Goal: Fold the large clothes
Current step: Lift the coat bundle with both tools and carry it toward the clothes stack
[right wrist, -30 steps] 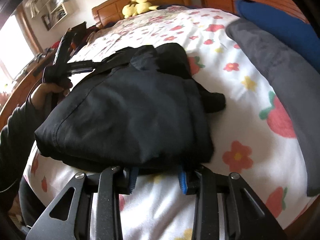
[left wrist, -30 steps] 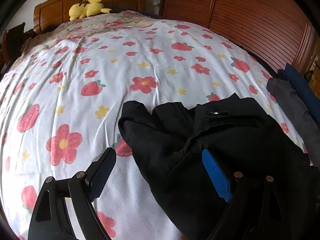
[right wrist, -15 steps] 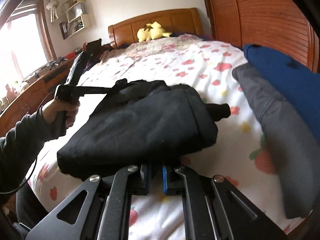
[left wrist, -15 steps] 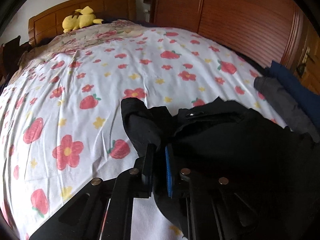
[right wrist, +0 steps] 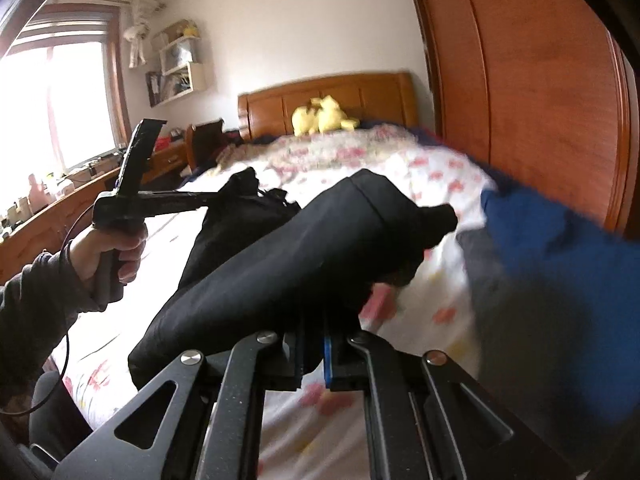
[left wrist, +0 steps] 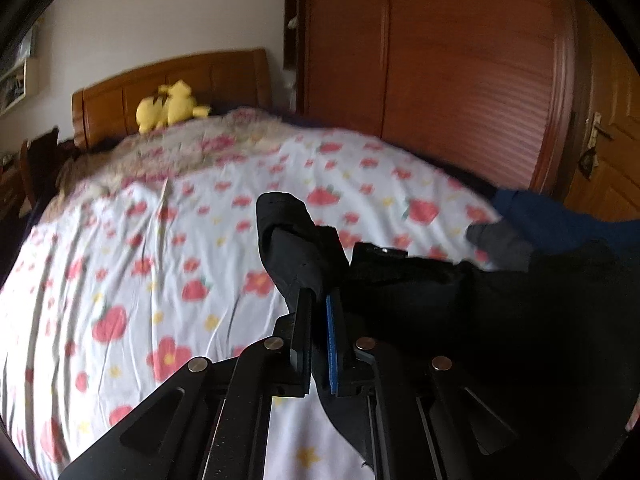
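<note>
- While the left gripper (left wrist: 318,336) has its jaws pinched nearly together on a fold of the black garment (left wrist: 460,304), the cloth rises past the tips in a dark peak, so this end is lifted clear of the bed (left wrist: 132,264).
- Jaws of the right gripper (right wrist: 314,354) are likewise clamped on black fabric, at the opposite end of the folded bundle; both sets of jaws have just been closing, with cloth caught between them.
- Held at two ends like this, the garment hangs between the grippers above the bed's near edge, probably so the bundle keeps its folds while it is carried or turned.
- Seen from the right wrist, a person's hand (right wrist: 108,256) in a grey sleeve grips the left tool's handle.
- Toward the bed's right edge lie a grey garment (right wrist: 516,304) and a blue garment (right wrist: 560,248), close to the lifted bundle; they may crowd any set-down on that side.
- A yellow plush toy (left wrist: 170,106) sits at the headboard (left wrist: 224,76), well apart.
- A wooden wardrobe (left wrist: 460,80) runs along the bed's right side.
</note>
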{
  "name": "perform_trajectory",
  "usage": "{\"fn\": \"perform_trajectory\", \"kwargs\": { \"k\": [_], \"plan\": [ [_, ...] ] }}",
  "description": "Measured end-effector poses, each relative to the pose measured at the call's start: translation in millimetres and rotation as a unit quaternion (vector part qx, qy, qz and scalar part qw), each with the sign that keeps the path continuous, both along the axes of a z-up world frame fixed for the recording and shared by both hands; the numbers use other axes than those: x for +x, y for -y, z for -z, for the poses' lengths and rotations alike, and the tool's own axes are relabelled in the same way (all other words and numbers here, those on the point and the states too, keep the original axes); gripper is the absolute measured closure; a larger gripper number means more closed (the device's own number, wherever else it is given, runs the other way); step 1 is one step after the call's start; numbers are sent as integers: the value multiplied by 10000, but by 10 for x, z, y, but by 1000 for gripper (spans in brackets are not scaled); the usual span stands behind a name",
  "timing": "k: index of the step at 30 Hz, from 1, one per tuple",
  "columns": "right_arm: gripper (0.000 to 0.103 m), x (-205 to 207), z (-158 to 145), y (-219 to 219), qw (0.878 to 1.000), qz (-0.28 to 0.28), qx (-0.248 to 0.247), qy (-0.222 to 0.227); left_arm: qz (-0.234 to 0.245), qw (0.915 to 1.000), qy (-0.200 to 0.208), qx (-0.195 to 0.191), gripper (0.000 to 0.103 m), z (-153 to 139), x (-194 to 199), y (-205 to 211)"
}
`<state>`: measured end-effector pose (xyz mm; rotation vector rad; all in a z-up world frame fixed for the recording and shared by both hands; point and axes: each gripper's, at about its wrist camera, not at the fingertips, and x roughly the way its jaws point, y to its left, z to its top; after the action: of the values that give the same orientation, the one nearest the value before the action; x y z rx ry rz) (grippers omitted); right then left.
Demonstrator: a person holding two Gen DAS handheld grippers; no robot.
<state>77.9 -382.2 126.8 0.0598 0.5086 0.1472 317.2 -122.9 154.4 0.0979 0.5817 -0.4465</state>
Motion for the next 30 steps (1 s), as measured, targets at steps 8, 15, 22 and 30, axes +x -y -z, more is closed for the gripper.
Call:
{"fn": "perform_trajectory", "kwargs": {
  "k": [8,15,22,30],
  "plan": [
    [96,-184,-794,571,9959,152,-435,777,358,9962,785,-139,97,-805,-279,770],
    [96,-420,-1207,1275,9881,833,-822,1003,939,9886,1138,-301,98,-1243,-404,1715],
    [96,-867,-1357,1984,9733,1756,-907,1166,1521,9824,1040,-296,98,-1285,-487,2511],
    [96,-1046,-701,2423,9569,2769,-791,376,1697,9803,864,524,97,-822,-527,2652]
  ]
}}
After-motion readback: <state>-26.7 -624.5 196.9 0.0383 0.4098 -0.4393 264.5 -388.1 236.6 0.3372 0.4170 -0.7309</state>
